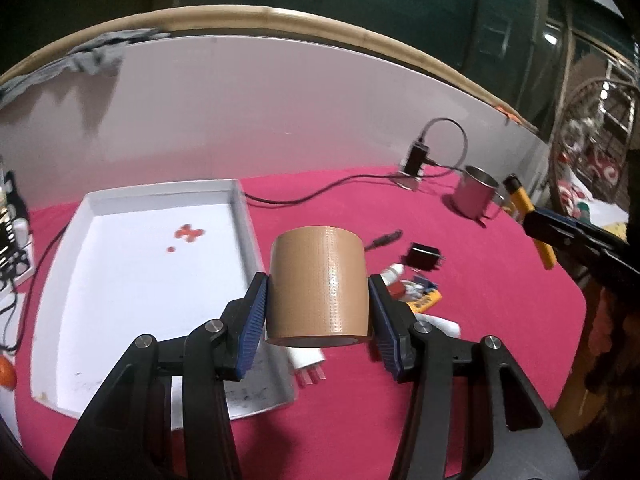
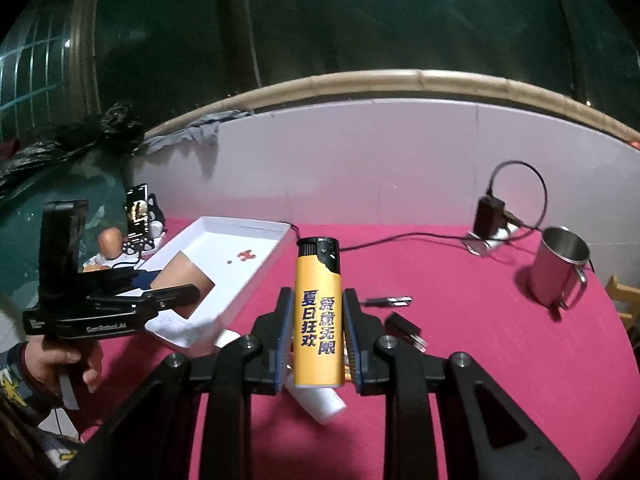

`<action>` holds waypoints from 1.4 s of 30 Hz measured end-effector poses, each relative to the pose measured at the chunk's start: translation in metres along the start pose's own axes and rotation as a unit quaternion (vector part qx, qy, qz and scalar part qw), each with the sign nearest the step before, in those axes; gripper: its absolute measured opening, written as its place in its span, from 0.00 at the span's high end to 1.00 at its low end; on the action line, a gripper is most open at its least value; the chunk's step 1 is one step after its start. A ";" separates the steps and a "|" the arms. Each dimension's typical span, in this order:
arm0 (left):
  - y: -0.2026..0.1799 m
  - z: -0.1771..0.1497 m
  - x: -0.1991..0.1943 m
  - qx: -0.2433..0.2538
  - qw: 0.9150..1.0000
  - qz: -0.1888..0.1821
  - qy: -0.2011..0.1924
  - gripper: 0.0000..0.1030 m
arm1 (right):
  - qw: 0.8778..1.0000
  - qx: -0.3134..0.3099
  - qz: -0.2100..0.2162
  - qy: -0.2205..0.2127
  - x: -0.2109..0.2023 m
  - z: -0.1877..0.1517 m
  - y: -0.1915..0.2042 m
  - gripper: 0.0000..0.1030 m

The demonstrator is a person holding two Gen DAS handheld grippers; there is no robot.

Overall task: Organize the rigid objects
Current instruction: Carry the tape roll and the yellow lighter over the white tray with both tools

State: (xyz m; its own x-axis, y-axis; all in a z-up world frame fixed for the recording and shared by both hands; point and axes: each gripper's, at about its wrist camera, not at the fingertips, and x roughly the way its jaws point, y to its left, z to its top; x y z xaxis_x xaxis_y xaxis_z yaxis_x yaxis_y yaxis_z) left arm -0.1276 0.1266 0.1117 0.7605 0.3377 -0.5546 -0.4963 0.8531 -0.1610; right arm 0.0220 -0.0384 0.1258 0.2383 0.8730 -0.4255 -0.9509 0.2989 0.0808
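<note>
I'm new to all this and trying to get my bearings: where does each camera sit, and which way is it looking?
Left wrist: on the left tool, looking along its fingers at the brown tape roll it grips, white tray behind.
Right wrist: on the right tool, gripping a yellow lighter; the person's left hand shows.
Shared: tray, metal mug, pink tabletop.

Two wrist cameras look forward and down along their grippers, held close above a pink table [image 1: 460, 360]. Both views share the white tray [image 1: 244, 216] and steel mug [image 2: 560, 272].
</note>
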 end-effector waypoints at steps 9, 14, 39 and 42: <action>0.043 -0.002 -0.017 -0.049 0.998 0.041 -0.007 0.52 | 1.000 -0.008 0.028 0.008 0.018 0.011 0.028 0.78; 0.061 -0.003 -0.024 -0.062 0.996 0.066 -0.017 0.52 | 0.999 -0.015 0.038 0.008 0.025 0.018 0.042 0.78; 0.134 -0.004 -0.034 -0.084 0.975 0.202 -0.028 0.52 | 0.996 -0.016 0.065 0.053 0.085 0.032 0.099 0.78; 0.138 -0.002 -0.031 -0.076 0.974 0.214 -0.024 0.52 | 0.996 -0.012 0.066 0.062 0.097 0.034 0.104 0.78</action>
State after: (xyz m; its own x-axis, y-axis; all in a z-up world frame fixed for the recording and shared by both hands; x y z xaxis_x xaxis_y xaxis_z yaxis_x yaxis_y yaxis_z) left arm -0.2204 0.2334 0.1051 0.4879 0.6702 -0.5594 -0.8250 0.5634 -0.0446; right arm -0.0476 0.0902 0.1237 0.0865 0.8491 -0.5211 -0.9772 0.1742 0.1215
